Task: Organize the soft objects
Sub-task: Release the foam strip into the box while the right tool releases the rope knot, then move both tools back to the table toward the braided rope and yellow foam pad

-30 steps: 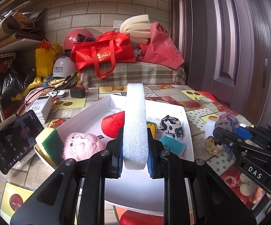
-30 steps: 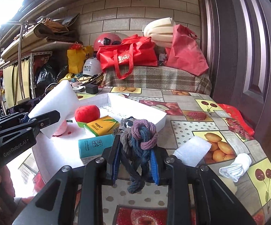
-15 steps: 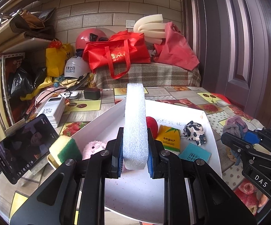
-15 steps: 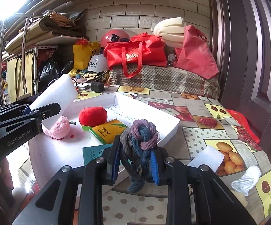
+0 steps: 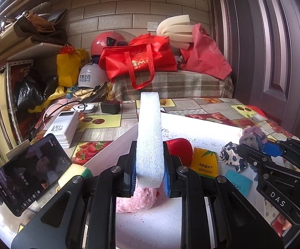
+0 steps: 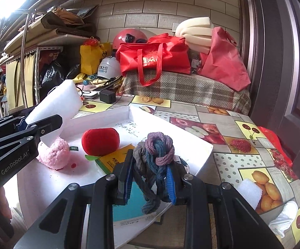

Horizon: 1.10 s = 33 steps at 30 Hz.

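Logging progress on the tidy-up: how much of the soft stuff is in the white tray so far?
Done: pink plush and red plush apple lie in the white tray. In hand: left gripper holds a white foam block, right gripper a knotted yarn bundle. Left: small foam piece on the tablecloth.

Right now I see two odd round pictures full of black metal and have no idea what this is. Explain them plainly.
A person holds two hand grippers, each with a fisheye camera looking along its jaws. The left gripper clamps a white foam block; the right gripper clamps a knotted rope bundle. Each view also shows the other gripper at its edge. Below is a white tray on a fruit-print table, holding a pink plush, a red plush apple and a yellow packet.
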{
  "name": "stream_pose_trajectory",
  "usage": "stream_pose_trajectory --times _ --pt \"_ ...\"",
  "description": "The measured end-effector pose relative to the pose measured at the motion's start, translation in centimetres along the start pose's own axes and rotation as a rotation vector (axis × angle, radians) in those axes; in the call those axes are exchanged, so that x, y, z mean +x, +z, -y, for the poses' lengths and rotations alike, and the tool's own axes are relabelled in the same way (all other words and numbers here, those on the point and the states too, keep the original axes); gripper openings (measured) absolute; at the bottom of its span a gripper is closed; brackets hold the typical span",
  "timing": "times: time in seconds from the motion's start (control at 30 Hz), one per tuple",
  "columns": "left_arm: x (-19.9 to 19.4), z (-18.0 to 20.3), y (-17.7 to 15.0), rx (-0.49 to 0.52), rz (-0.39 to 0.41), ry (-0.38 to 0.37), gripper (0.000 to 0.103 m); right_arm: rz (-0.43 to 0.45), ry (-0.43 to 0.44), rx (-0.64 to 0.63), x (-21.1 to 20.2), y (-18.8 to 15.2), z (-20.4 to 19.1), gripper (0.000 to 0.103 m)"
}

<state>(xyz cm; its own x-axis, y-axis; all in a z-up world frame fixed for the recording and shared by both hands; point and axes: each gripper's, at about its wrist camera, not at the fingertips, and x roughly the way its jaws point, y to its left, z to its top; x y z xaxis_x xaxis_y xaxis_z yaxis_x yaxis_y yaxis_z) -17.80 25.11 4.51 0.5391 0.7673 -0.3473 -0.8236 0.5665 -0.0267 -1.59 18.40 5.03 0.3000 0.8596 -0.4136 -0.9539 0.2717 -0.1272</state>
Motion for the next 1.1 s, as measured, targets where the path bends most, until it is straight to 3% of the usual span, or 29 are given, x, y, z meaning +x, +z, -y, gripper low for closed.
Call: stream_pose_trajectory --times 0.37,0.4,0.47,0.5,0.53,0.67,0.73,1.1 --pt "1.0 -0.1 0.6 -0.005 0.02 0.045 0.02 -0.041 -0.031 -0.043 2.6 0.9 -1.0 0.029" --pt "0.9 -0.2 0.6 -0.008 0.022 0.048 0.026 -0.037 -0.034 -0.043 2.5 0.9 -1.0 0.03" --pt "0.8 -0.1 0.5 -0.007 0.03 0.058 0.058 -0.031 -0.038 -0.046 2.3 0.9 -1.1 0.047" --pt "0.7 -0.1 0.5 -0.006 0.032 0.058 0.091 -0.029 -0.048 -0.047 2.3 0.9 -1.1 0.071" --pt "0.7 -0.1 0.5 -0.004 0.034 0.062 0.103 -0.026 -0.059 -0.046 2.2 0.9 -1.1 0.092" --pt "0.5 -0.1 0.5 -0.004 0.048 0.066 0.103 0.002 -0.072 -0.046 1.8 1.0 -1.1 0.095" --pt "0.4 -0.1 0.5 -0.007 0.049 0.067 0.103 0.009 -0.074 -0.05 1.7 1.0 -1.2 0.103" --pt "0.4 -0.2 0.5 -0.009 0.051 0.067 0.103 0.022 -0.077 -0.051 1.5 1.0 -1.1 0.103"
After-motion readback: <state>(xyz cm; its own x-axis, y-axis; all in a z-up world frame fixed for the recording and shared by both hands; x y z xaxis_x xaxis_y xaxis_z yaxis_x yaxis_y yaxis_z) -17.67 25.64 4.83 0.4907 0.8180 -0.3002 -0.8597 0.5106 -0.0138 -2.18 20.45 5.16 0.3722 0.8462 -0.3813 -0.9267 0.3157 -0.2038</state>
